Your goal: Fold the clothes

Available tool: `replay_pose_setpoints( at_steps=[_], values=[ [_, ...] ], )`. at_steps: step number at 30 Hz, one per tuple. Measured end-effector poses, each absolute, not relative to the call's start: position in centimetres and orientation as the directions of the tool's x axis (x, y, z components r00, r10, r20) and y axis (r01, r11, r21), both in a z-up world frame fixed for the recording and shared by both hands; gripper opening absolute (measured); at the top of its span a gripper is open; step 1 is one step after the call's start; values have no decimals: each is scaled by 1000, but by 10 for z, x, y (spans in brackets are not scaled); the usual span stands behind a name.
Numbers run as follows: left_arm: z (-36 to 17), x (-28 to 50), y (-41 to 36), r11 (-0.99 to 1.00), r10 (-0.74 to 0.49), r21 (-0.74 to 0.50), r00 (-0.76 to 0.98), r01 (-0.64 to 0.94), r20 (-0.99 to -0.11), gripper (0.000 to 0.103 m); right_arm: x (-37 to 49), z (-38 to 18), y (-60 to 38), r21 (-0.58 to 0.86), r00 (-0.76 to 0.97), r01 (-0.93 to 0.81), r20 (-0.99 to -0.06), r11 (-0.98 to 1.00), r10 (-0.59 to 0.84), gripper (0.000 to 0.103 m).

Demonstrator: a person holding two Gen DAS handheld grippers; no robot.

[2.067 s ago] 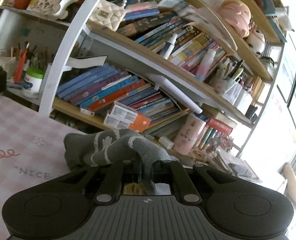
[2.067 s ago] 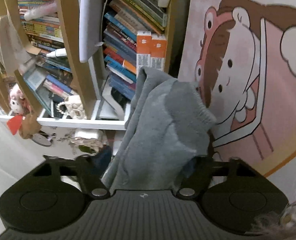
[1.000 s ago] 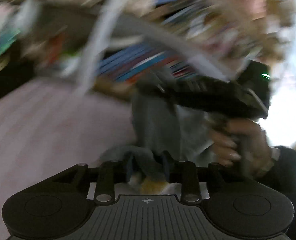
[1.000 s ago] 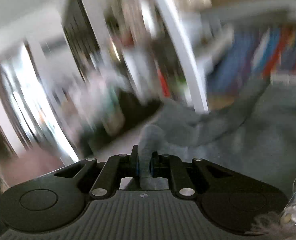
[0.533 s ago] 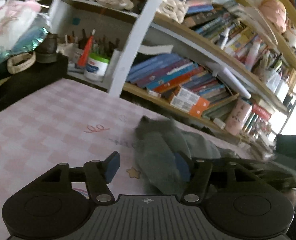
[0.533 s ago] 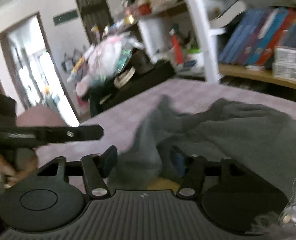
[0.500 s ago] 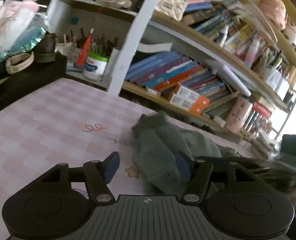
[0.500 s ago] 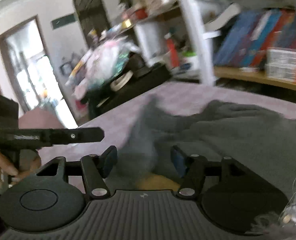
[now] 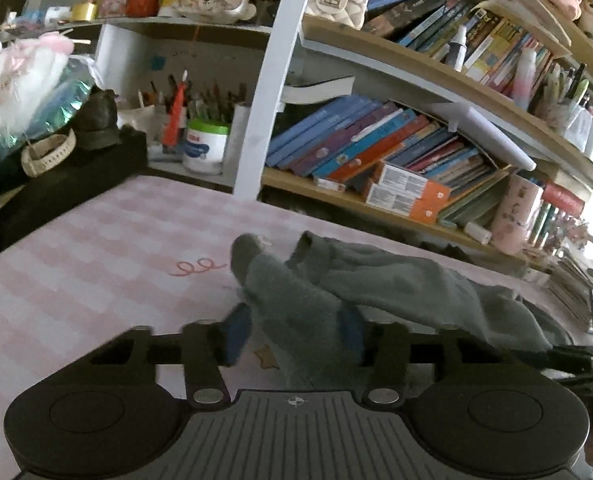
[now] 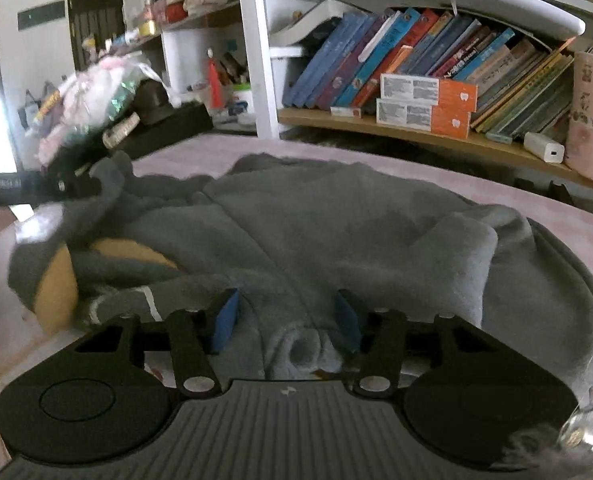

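A grey fleece garment [image 10: 316,220] lies crumpled on the pink checked table cover [image 9: 96,272]; a tan inner patch [image 10: 60,280] shows at its left end. In the left wrist view the garment [image 9: 336,280] spreads to the right. My left gripper [image 9: 294,330] is open, its blue pads either side of a grey fold that lies loose between them. My right gripper [image 10: 284,316] is open over the garment's near edge, with a rolled cuff between the pads. The left gripper also shows in the right wrist view [image 10: 36,188] at the garment's far left corner.
A bookshelf [image 9: 376,160] full of books runs along the table's far side, with a white upright post [image 9: 264,92]. A pen pot and white tub [image 9: 202,144] stand at the back left. A black box with a bracelet [image 9: 56,168] and a plush bundle sit at the left edge.
Both grippers have let go of the garment and opened. The garment came down from being held up and now lies on the table, spreading wider and flatter.
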State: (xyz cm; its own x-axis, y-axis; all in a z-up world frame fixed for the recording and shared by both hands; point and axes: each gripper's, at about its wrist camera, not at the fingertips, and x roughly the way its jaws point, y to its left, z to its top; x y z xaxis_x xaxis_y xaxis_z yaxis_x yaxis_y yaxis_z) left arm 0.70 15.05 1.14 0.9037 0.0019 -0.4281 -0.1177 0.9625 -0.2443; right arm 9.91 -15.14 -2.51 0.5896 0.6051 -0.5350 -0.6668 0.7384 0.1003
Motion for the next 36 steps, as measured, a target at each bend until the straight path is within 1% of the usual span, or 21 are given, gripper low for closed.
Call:
replay_pose_setpoints(
  at_steps=[4, 6, 7, 8, 9, 13, 14, 16, 17, 19, 21, 22, 24, 25, 26, 27, 28, 29, 31, 33, 36],
  values=[
    [12, 9, 154, 957, 17, -252, 893, -145, -450, 41, 96, -25, -160, 89, 603, -656, -536, 750, 591, 48],
    [9, 14, 157, 947, 3, -282, 883, -153, -469, 45, 96, -25, -164, 82, 618, -640, -535, 764, 576, 48],
    [7, 17, 158, 942, -1, -295, 877, -160, -480, 49, 96, -25, -165, 76, 627, -632, -535, 771, 566, 48],
    [5, 21, 160, 937, 0, -303, 870, -172, -493, 61, 96, -25, -167, 71, 634, -625, -535, 778, 558, 48],
    [3, 25, 161, 933, 3, -308, 864, -183, -504, 69, 98, -25, -168, 74, 639, -617, -534, 783, 554, 49],
    [-7, 47, 169, 901, -14, -372, 842, -223, -539, 68, 101, -25, -174, 91, 648, -596, -532, 798, 544, 49],
    [-10, 54, 170, 889, -27, -397, 839, -228, -543, 65, 102, -25, -175, 90, 652, -591, -532, 802, 540, 49],
    [-14, 66, 169, 880, -65, -428, 840, -207, -539, 41, 103, -25, -177, 84, 664, -579, -529, 811, 529, 49],
    [-16, 74, 167, 879, -87, -437, 838, -189, -539, 18, 104, -25, -179, 79, 672, -571, -528, 817, 520, 49],
    [-16, 84, 167, 869, -157, -479, 846, -128, -510, 15, 108, -25, -183, 57, 702, -538, -523, 841, 484, 49],
    [-8, 85, 169, 848, -183, -523, 876, -89, -446, 11, 114, -26, -190, 56, 731, -491, -516, 869, 447, 49],
    [-1, 80, 173, 829, -174, -554, 903, -82, -393, 11, 117, -26, -195, 68, 743, -468, -510, 881, 434, 48],
    [8, 65, 193, 753, -126, -652, 954, -86, -271, 10, 119, -23, -205, 110, 761, -444, -478, 889, 439, 42],
    [9, 57, 205, 710, -85, -697, 971, -100, -225, 10, 119, -21, -210, 131, 770, -432, -462, 892, 440, 43],
    [7, 49, 215, 683, -21, -716, 975, -147, -220, 10, 120, -20, -215, 151, 778, -422, -446, 894, 443, 43],
    [4, 42, 222, 673, 52, -708, 968, -215, -244, 10, 119, -17, -218, 166, 781, -424, -430, 890, 453, 43],
    [0, 36, 228, 665, 125, -687, 950, -293, -285, 11, 117, -15, -218, 175, 779, -432, -423, 885, 463, 48],
    [-5, 32, 231, 667, 175, -648, 923, -367, -343, 11, 116, -14, -219, 181, 776, -438, -418, 881, 472, 51],
    [-16, 26, 235, 688, 208, -569, 873, -451, -441, 12, 117, -15, -215, 171, 760, -449, -443, 877, 476, 51],
    [-18, 18, 231, 728, 222, -502, 854, -466, -471, 14, 119, -17, -213, 212, 721, -473, -464, 855, 514, 51],
    [-16, 10, 221, 804, 218, -407, 851, -434, -478, 17, 119, -18, -209, 288, 648, -527, -472, 800, 597, 51]
  ],
)
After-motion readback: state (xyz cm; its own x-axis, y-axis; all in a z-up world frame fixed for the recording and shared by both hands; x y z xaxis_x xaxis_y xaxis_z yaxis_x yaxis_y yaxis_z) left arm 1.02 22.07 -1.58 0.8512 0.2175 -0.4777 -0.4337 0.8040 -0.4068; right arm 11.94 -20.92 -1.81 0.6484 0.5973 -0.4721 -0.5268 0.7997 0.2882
